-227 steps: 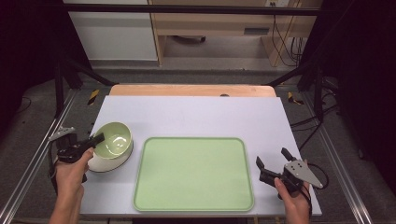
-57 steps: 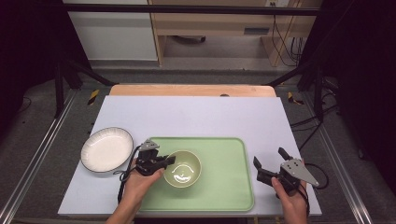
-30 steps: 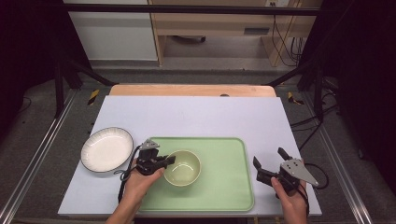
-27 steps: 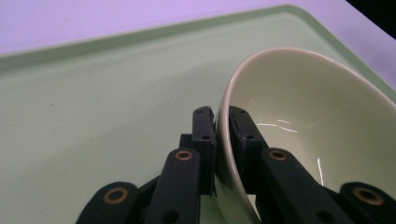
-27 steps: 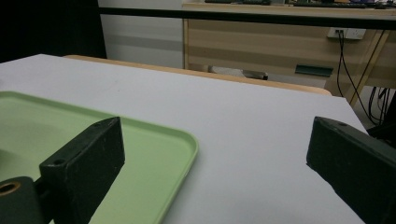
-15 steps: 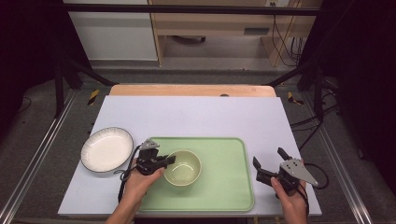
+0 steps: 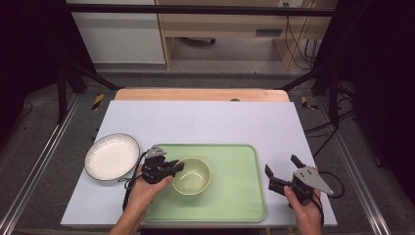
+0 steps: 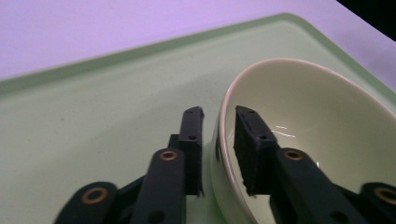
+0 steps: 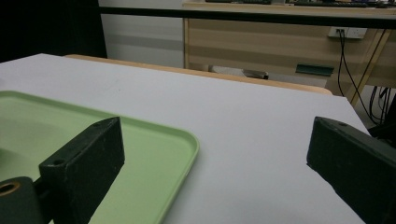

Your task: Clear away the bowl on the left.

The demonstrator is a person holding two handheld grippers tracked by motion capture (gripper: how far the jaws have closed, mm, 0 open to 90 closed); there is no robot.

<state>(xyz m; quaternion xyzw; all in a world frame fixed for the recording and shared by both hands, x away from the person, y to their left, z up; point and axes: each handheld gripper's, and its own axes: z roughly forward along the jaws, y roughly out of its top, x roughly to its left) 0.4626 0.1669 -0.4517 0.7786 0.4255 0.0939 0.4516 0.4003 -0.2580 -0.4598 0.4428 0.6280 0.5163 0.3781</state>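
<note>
**A:** Started at the left tool (image 7: 177, 166). Jaws just been opening, set astride the rim of the pale green bowl (image 7: 193, 176), one jaw outside the wall and one inside.

**B:** Gripping, or not?

**A:** Looked let go. Showed a sliver of gap on either side of the rim in the left gripper view, with the pads off the wall. Had the rim between them all the same; not yet drawn clear.

**B:** And the bowl itself?

**A:** Sat upright and empty on the green tray (image 7: 235, 196), left of the middle, flat on its base by the look of it.

**B:** Right tool?

**A:** Found the right tool (image 7: 281, 165) just off the tray's right edge, low over the worktop (image 7: 205, 120). Jaws spread wide, nothing between them. Idle.

**B:** Anything farther out?

**A:** Spotted a white plate (image 7: 111, 156) on the worktop, just beside the tray's left edge. Empty, with no tool on it.

**B:** So how far along?

**A:** Judged the bowl's placing as good as done: on the tray and released. Left to do: backing the left tool off the rim without snagging it. Then perhaps the plate, if meant for the tray too, though that was only a guess. Saw plenty of bare tray right of the bowl for it.
</note>
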